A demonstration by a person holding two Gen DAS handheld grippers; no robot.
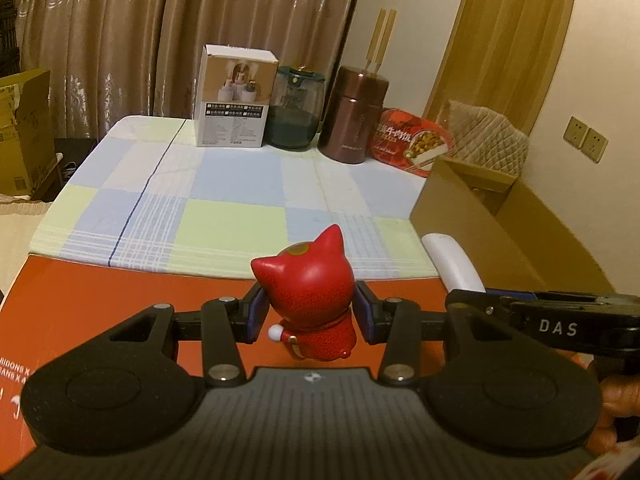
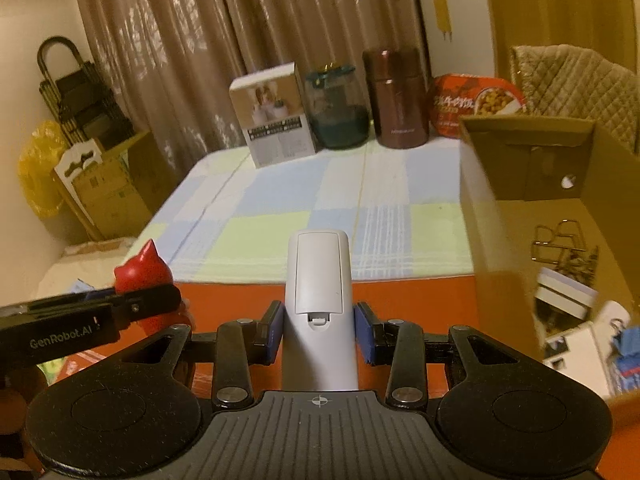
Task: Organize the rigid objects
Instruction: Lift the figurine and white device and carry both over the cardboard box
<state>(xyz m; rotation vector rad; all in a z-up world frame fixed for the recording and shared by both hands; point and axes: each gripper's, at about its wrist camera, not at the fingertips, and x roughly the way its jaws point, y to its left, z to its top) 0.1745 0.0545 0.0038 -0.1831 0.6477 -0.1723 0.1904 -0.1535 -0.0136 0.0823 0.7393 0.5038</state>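
My left gripper (image 1: 310, 316) is shut on a red cat figurine (image 1: 312, 292), held upright over a red box lid (image 1: 100, 300). My right gripper (image 2: 318, 332) is shut on a white remote control (image 2: 320, 292), back side up, pointing forward. The remote's tip also shows in the left wrist view (image 1: 452, 260), to the right of the figurine. The figurine shows in the right wrist view (image 2: 140, 272) at the left, behind the left gripper's body.
A checked cloth (image 1: 240, 196) covers the table. At its far edge stand a white product box (image 1: 236, 96), a teal jar (image 1: 296, 108), a brown flask (image 1: 356, 112) and a red food tray (image 1: 412, 140). An open cardboard box (image 2: 532, 208) with several small items is at the right.
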